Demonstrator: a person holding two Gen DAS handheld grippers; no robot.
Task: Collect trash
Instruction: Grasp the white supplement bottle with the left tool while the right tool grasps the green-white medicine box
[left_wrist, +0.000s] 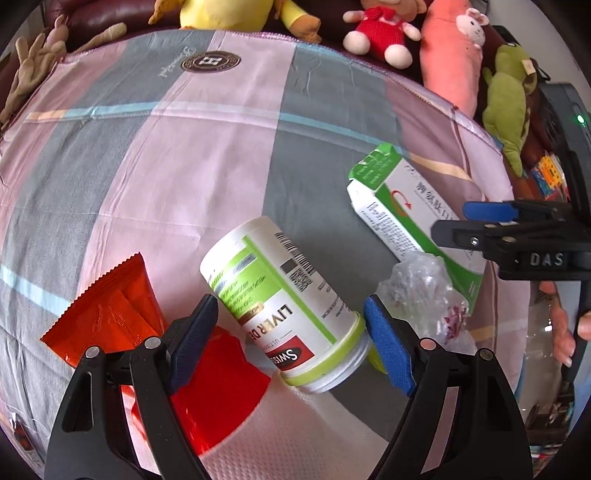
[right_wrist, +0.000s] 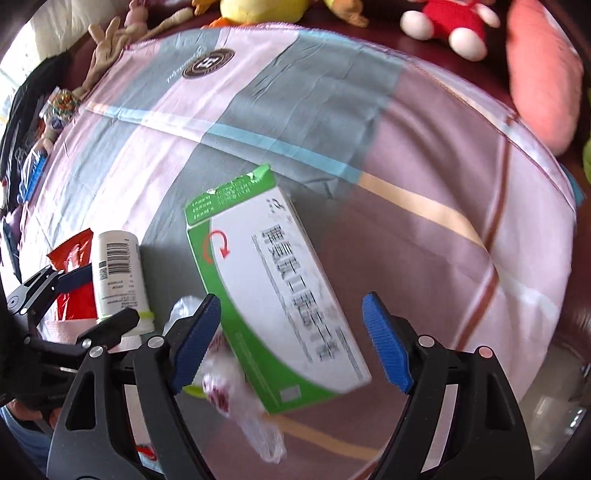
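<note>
**Both tongs apart, each over its own piece of trash**

Left tongs: jaws wide apart, pointing steeply down. The supplement bottle lies on its side between the pads; neither pad appears to press on it. No grip yet.

Right tongs: jaws also apart, the green-and-white carton lying between them. Picture is smeared here, so contact cannot be ruled out, but the far pad stands clear of the carton.

Where things lie
- Red foil wrapper: flat on the bedspread, just beside and partly under the left tongs' near-side finger.
- Crumpled clear plastic: between the two tongs, touching the carton's near end.

Orientation
- Bottle: long axis runs diagonally across the left jaws. Base points up and away; the capless neck, ringed in lime green, points toward the blue pad.
- Carton: long axis also diagonal to the right jaws. Torn green flap end points away, toward the soft toys; the other end lies close in.

Risks, as I judge them
- Bottle is round and skewed to the jaws; closing now would likely catch it end to end or roll it out sideways.
- Bedspread is soft; a deep reach could pinch cloth.
- Left finger may snag the wrapper.
- Carton is open and light: may crush, or swing from a corner grip.
- Tongs are close together; they could collide.
</note>
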